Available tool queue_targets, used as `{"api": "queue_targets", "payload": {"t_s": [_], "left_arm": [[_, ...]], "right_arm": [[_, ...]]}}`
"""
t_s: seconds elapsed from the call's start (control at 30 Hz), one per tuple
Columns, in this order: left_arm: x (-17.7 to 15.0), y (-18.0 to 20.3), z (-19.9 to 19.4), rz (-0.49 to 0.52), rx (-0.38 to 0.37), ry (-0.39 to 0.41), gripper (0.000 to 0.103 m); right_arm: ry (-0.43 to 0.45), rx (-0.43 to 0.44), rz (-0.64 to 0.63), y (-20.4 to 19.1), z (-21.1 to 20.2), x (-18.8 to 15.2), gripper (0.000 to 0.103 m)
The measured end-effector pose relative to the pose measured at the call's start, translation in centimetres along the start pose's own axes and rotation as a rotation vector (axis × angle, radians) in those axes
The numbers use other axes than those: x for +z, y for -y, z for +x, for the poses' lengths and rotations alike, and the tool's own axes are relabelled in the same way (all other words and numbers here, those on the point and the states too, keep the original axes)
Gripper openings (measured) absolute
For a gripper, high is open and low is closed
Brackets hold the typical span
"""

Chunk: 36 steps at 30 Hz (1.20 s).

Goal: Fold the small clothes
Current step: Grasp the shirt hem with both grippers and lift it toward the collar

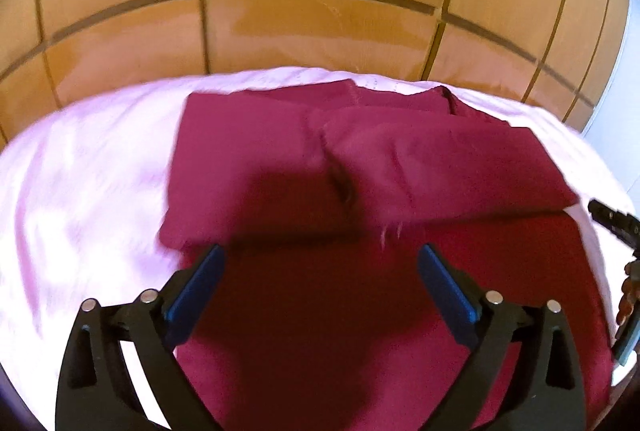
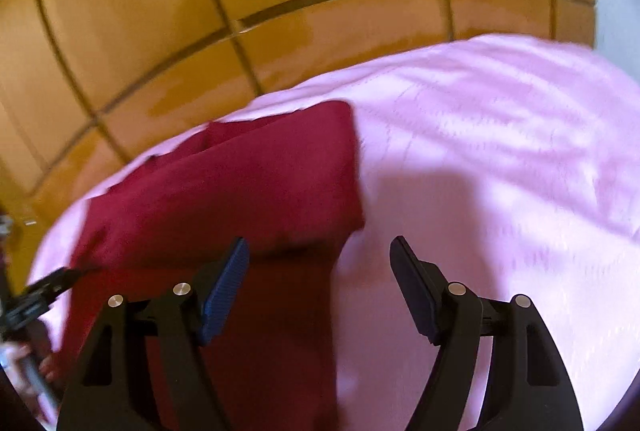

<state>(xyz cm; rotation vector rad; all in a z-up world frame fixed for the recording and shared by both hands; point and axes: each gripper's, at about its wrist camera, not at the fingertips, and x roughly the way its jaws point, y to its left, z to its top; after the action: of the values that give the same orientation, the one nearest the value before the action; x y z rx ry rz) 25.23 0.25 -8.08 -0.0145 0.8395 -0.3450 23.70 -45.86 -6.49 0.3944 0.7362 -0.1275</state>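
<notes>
A dark red garment point(image 1: 312, 167) lies on a pink sheet point(image 1: 80, 191), with its far part folded back over the near part. My left gripper point(image 1: 320, 267) is open and empty, held above the near part of the garment. The right gripper's tip point(image 1: 612, 221) shows at the right edge of that view. In the right wrist view the garment point(image 2: 240, 183) lies left of centre on the pink sheet point(image 2: 500, 151). My right gripper point(image 2: 320, 255) is open and empty, over the garment's right edge. The left gripper point(image 2: 44, 291) shows at the left edge.
The pink sheet covers a bed-like surface. Orange-brown wooden panels point(image 1: 320, 23) with dark grooves stand behind it, also shown in the right wrist view point(image 2: 200, 11). A pale wall strip point(image 1: 628, 71) is at the far right.
</notes>
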Motion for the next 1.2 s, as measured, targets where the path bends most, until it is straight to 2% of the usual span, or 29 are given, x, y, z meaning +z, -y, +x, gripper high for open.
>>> {"api": "queue_targets", "payload": {"t_s": [0.07,0.13,0.33,0.5,0.57,0.63,0.77,0.83,0.97,1.2], "left_arm": [[-1.2,-1.3,-1.2,-0.027,-0.020,-0.010,0.098],[-2.7,-2.8,-2.5,-0.042,-0.036,-0.019,0.098],[-6.5,-6.5,-4.9,-0.101,-0.060,-0.068,0.097],[-9.3,-8.3,-6.2,-0.132,-0.117,-0.120,0.073],[-10.3,-8.5,-6.5,-0.121,-0.127,-0.128,0.068],[-11.1,-8.5,-7.2,-0.102,-0.140,-0.129,0.064],[-12.5,-8.8,-8.3,-0.121,-0.236,-0.141,0.057],[-13.1,-9.2,-8.7,-0.152,-0.284,-0.148,0.052],[-14.4,-10.3,-9.3,-0.233,-0.385,-0.174,0.041],[-15.9,-9.7,-10.0,-0.240,-0.442,-0.201,0.043]], "right_arm": [[-0.035,0.092,0.022,1.1,-1.9,-1.5,0.072],[-0.065,0.137,0.035,1.9,-3.1,-2.6,0.067],[-0.152,0.225,0.093,4.2,-6.5,-6.5,0.058],[-0.186,0.254,0.145,5.7,-8.2,-9.3,0.055],[-0.204,0.272,0.166,6.0,-8.4,-10.7,0.049],[-0.211,0.293,0.177,6.1,-8.7,-11.7,0.049],[-0.214,0.368,0.228,6.2,-9.0,-12.7,0.048],[-0.224,0.399,0.248,6.3,-9.1,-13.5,0.044],[-0.228,0.439,0.273,6.4,-9.5,-14.5,0.044],[-0.235,0.492,0.307,6.2,-9.7,-15.7,0.044]]}}
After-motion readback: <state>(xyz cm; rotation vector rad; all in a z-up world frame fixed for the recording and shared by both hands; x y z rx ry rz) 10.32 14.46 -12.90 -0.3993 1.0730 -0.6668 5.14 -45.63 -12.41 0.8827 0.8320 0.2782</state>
